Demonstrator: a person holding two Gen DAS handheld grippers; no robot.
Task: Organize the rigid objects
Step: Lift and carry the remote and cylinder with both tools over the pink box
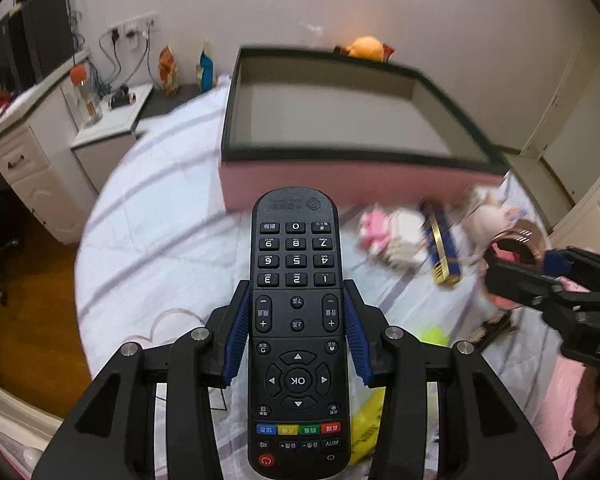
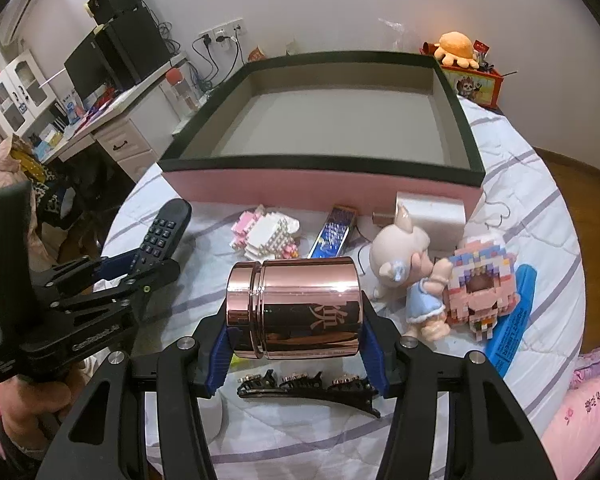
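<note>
My left gripper (image 1: 296, 328) is shut on a black remote control (image 1: 296, 320), held above the bed and pointing at the pink box (image 1: 340, 188). It also shows in the right wrist view (image 2: 136, 268) with the remote (image 2: 166, 232). My right gripper (image 2: 296, 340) is shut on a rose-gold metal canister (image 2: 296, 308) lying sideways between the pads. The canister also shows in the left wrist view (image 1: 512, 244), held by the right gripper (image 1: 532, 276). The open box with a dark rim (image 2: 320, 168) has a bare grey floor.
On the striped bedsheet (image 2: 512, 184) lie a pink-white block toy (image 2: 268, 236), a blue flat box (image 2: 334, 232), a pig figurine (image 2: 416, 276), a pink block model (image 2: 480, 284), a blue bar (image 2: 512, 316), a silver box (image 2: 432, 220) and a black hair clip (image 2: 308, 392). A desk (image 1: 32, 152) stands left.
</note>
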